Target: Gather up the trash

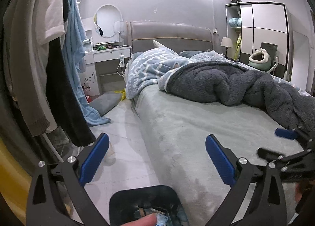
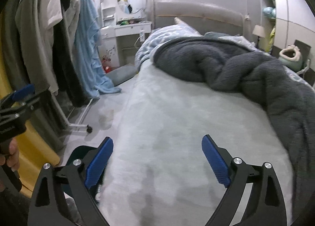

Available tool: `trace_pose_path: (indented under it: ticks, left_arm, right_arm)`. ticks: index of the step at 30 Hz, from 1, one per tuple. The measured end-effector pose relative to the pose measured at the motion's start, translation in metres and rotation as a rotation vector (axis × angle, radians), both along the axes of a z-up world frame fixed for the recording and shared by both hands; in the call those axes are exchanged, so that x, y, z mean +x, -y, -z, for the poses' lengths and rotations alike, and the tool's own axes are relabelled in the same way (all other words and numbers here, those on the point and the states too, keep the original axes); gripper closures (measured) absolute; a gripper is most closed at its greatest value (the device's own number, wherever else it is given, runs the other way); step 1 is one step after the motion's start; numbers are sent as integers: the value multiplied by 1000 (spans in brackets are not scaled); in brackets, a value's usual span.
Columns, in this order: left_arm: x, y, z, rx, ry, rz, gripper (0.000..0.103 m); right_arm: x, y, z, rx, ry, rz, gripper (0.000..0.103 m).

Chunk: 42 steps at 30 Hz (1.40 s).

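I look into a bedroom: pale walls, a padded headboard (image 1: 171,35), a wardrobe (image 1: 263,29) at the right and hanging clothes (image 1: 39,58) on a rack at the left. The bed (image 1: 196,123) takes most of both views, with a grey-green sheet and a dark fluffy blanket (image 1: 226,84) pushed toward the far right. I see no trash on the bare part of the sheet.

The trash bin (image 1: 145,196) stands on the floor just beside the near corner of the bed, below my left claw (image 1: 157,159). It is a dark, round-cornered bin, upright, with its mouth up. It looks like thin plastic, so I judge it light and rather stiff; the rim is the place to take it, one finger inside and one outside.

Inside the bin lie some small pieces, paper or wrappers (image 1: 157,213) I think, but they are partly hidden by a fingertip. Such things are light, soft and easily crushed, so a gentle pinch across the short side is enough. Which way they point I cannot tell.

Both claws stand wide and hold nothing: the left over the bin, the right claw (image 2: 157,159) over the bed.
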<state>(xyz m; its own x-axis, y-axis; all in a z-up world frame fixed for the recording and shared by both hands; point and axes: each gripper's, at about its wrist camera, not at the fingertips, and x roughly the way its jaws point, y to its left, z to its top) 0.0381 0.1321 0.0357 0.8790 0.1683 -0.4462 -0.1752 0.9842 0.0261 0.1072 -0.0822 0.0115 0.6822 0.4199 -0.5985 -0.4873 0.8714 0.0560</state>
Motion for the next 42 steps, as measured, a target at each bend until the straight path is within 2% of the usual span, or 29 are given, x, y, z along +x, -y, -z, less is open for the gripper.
trace_pose_path:
  ticks: [2, 5, 10, 15, 22, 27, 31, 36, 40, 42]
  left_arm:
    - [0, 5, 1, -1, -4, 2, 3]
    - [0, 13, 0, 7, 4, 2, 3]
    - [-12, 27, -5, 40, 60, -14, 3]
    - [-30, 35, -11, 29, 94, -8, 3]
    - [-64, 48, -22, 88, 66, -17, 3]
    - [-96, 49, -31, 73, 49, 1, 3]
    - [-121, 46, -38, 75, 66, -18, 3]
    - [-147, 42, -38, 94, 72, -18, 3]
    - [-164, 37, -34, 66, 82, -17, 3]
    - [-170, 37, -31, 83, 93, -41, 3]
  right_arm:
    - [-5, 16, -8, -3, 39, 16, 4]
    - [-13, 39, -19, 12, 87, 48, 3]
    - [-27, 72, -26, 48, 124, 100, 3]
    - [-49, 96, -27, 93, 141, 120, 3]
    - [-83, 128, -36, 119, 121, 146, 3]
    - [-120, 143, -65, 126, 177, 151, 3]
    - [-153, 152, -76, 120, 213, 159, 3]
    - [-178, 175, -76, 166, 207, 229, 3]
    - [-193, 175, -70, 95, 209, 216, 3]
    - [-194, 173, -61, 95, 196, 194, 3]
